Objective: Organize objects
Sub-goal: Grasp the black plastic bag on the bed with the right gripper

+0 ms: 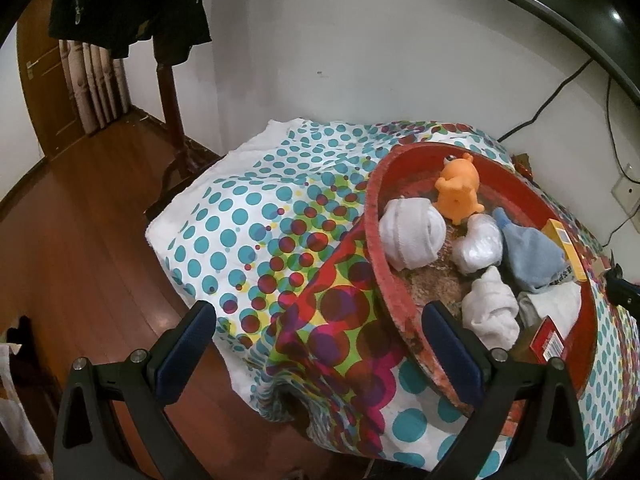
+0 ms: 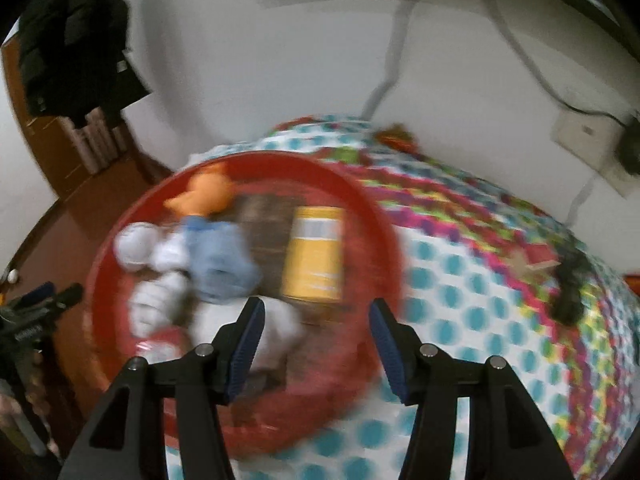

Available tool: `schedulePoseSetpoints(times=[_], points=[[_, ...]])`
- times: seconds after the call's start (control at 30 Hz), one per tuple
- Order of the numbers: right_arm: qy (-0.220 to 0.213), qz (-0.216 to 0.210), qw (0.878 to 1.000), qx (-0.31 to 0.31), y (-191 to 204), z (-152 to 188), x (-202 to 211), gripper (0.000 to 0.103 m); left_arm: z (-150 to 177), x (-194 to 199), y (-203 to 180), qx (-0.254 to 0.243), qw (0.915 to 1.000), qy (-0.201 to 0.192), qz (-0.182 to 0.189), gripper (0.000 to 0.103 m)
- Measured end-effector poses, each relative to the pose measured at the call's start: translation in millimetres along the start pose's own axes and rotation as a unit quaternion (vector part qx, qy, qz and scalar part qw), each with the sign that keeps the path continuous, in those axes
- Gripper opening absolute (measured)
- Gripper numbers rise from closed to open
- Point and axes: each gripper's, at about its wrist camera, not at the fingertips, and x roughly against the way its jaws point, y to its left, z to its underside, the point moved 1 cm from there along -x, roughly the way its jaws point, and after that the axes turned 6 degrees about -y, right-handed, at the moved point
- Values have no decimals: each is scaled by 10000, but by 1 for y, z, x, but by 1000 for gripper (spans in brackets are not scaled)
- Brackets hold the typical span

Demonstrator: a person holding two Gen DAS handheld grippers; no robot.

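A round red tray (image 1: pixel 374 240) sits on a table under a dotted cloth (image 1: pixel 248 216). It holds an orange toy animal (image 1: pixel 458 188), white rolled socks (image 1: pixel 412 236), a blue cloth (image 1: pixel 528 256), a yellow box (image 1: pixel 566 248) and a red box (image 1: pixel 548 340). My left gripper (image 1: pixel 320 336) is open and empty, low at the tray's near left rim. In the blurred right wrist view my right gripper (image 2: pixel 316 332) is open and empty over the tray (image 2: pixel 372 216), just short of the yellow box (image 2: pixel 314 256), with the orange toy (image 2: pixel 208 192) and blue cloth (image 2: pixel 216 256) further left.
The wall is close behind the table, with cables (image 1: pixel 552 104) and a socket (image 2: pixel 588 136). A dark coat (image 1: pixel 128 4) hangs on a stand at left over the wooden floor (image 1: pixel 80 240). A black object (image 2: pixel 572 284) and a small wooden star (image 2: pixel 524 264) lie on the cloth at right.
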Motion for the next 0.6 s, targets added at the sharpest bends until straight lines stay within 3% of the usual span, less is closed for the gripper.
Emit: schedulePoseSetpoints(times=[0.3, 0.4, 0.6], points=[[84, 1316, 9872, -894, -149, 20, -17, 56, 3, -2, -9, -142, 9999, 54, 37, 103], [103, 1564, 9807, -1172, -189, 25, -28, 56, 4, -3, -11, -150, 9998, 80, 64, 103], [33, 1567, 9730, -1694, -233, 24, -51, 62, 6, -4, -16, -301, 9995, 27, -40, 103]])
